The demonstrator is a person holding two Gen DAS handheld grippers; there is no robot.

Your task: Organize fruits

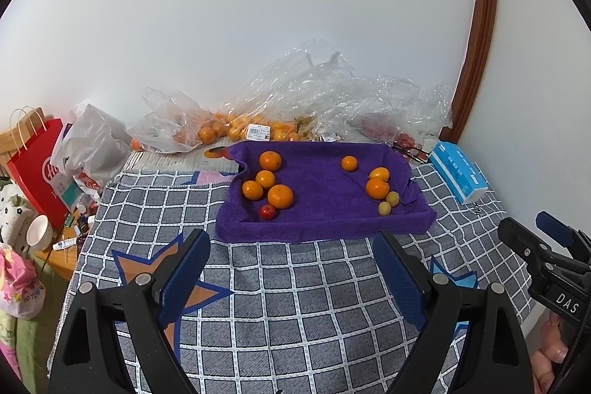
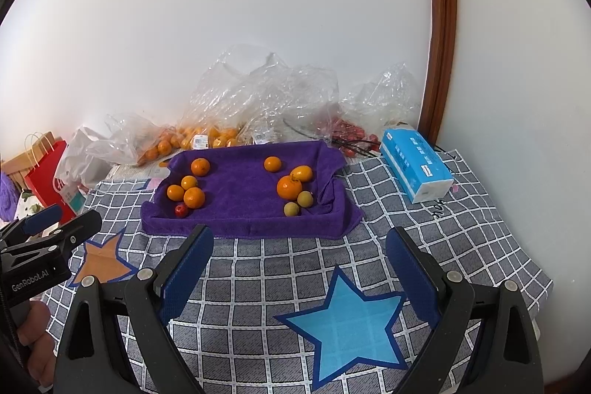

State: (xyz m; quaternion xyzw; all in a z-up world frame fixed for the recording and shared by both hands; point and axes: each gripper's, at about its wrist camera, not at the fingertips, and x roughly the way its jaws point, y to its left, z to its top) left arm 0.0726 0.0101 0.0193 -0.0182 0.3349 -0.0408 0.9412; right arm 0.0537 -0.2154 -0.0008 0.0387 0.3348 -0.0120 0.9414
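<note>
Two grippers hover over the checked cloth [image 2: 295, 264], the left gripper [image 1: 291, 268] and right gripper [image 2: 299, 268] both spread wide with nothing between their fingers. Beyond them lies a purple towel [image 1: 317, 209] holding oranges [image 1: 280, 196] in two loose groups, a small red fruit [image 1: 267, 211] and two yellow-green fruits [image 2: 298, 204]. Farther back, clear plastic bags [image 1: 295, 98] of fruit rest against the wall, beside a blue tissue pack [image 2: 415, 168].
</note>
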